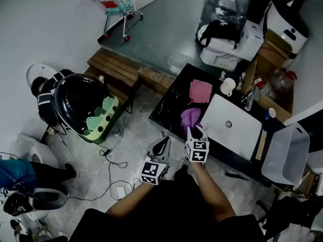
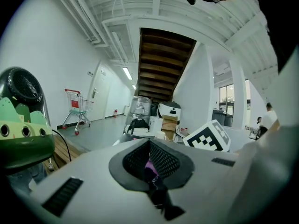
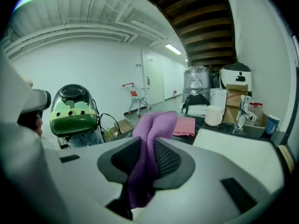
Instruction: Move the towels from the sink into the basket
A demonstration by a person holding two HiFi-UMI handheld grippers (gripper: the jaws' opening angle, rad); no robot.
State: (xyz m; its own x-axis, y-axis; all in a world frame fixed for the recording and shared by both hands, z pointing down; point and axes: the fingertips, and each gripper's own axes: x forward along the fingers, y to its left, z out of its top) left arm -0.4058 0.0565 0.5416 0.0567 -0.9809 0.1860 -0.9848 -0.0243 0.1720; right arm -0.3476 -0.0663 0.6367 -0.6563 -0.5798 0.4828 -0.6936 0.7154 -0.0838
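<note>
My right gripper is shut on a purple towel. The towel bunches up out of the jaws, above the near-left corner of the black counter. The white sink lies just to its right, and its basin looks bare. A pink towel lies flat on the counter behind the sink's left end. My left gripper hangs left of the counter over the floor. Its pads meet, and a purple sliver shows at their seam. The white basket stands at the sink's right.
A white mug, a faucet and small bottles stand behind the sink. A black and green domed machine and a wooden bench are at the left. A shopping cart stands far back. Cables lie on the floor.
</note>
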